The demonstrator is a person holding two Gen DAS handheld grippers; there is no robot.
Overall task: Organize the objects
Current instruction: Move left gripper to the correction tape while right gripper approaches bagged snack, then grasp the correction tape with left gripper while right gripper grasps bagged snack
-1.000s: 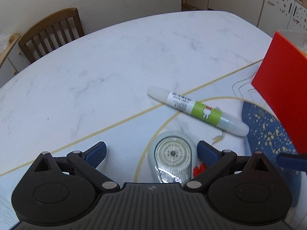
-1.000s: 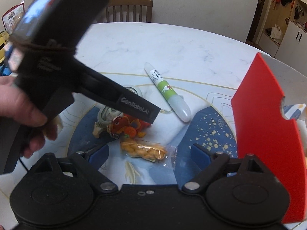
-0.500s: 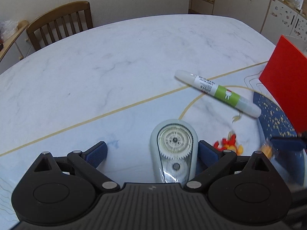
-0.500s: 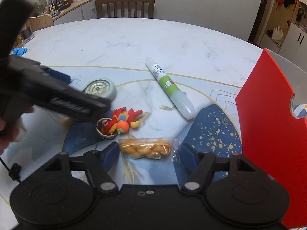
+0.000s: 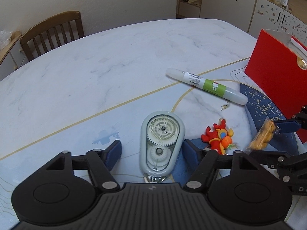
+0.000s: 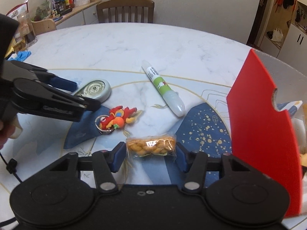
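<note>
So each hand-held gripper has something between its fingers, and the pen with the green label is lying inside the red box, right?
Not quite. The pen lies on the table, apart from the red box; the right wrist view shows it. The left hand-held gripper does straddle the tape dispenser, and the right hand-held gripper the snack packet.

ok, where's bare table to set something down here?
Free: the wide marble stretch between the chair and the glue pen, and left of the tape dispenser. Crowded: near edge, where dispenser, keychain, snack packet and red box sit close together.
</note>
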